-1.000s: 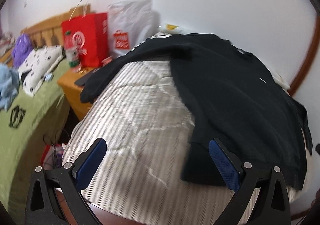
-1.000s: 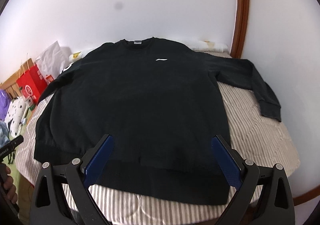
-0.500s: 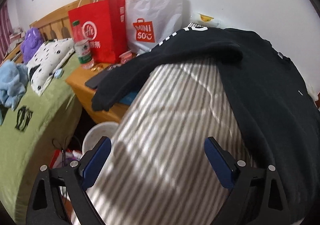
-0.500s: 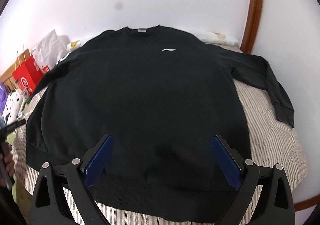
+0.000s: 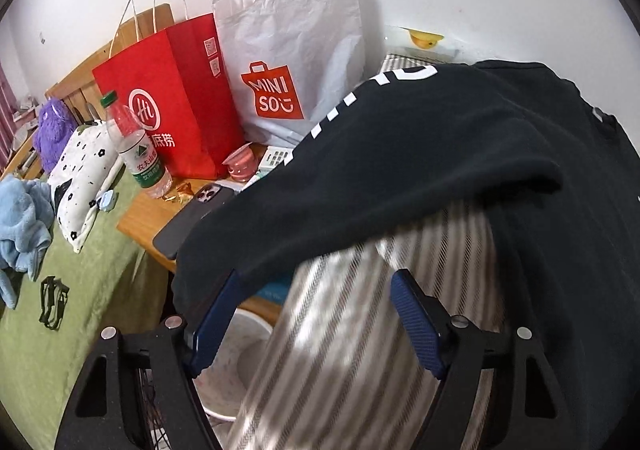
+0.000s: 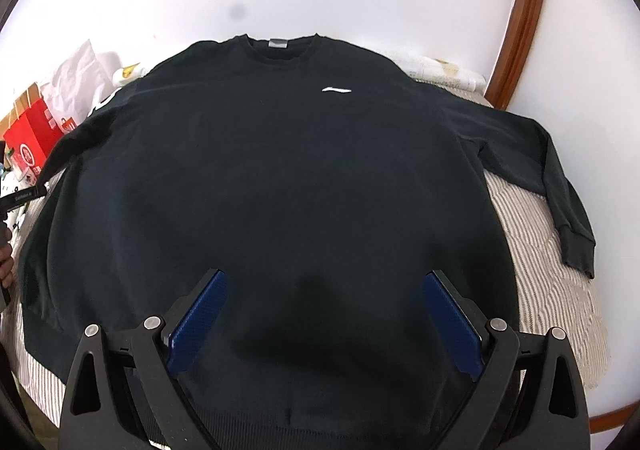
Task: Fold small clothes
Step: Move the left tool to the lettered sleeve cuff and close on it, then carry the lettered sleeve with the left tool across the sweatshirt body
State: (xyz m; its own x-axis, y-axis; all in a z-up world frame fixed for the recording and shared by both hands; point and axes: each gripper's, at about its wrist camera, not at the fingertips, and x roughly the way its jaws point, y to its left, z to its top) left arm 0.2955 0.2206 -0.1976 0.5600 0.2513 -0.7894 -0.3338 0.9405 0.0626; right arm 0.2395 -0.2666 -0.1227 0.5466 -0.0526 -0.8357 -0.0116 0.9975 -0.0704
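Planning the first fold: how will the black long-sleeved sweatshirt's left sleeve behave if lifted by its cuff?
Probably floppy: the black long-sleeved sweatshirt already drapes its left sleeve limply off the striped quilt. It looks thick, so likely weighty enough to sag. Dragging it might catch the dark phone beneath; the open left claw should lift first.

Nightstand (image 5: 138,215) w/ bags (image 5: 172,97) (bottle (image 5: 134,145), phone (image 5: 192,217)) crowds sleeve (image 5: 360,185) – striped quilt (image 5: 360,330) open.

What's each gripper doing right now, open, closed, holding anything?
Left gripper: open, holding nothing, at the cuff end of the black sweatshirt's sleeve.
Right gripper: open, holding nothing, above the black sweatshirt.
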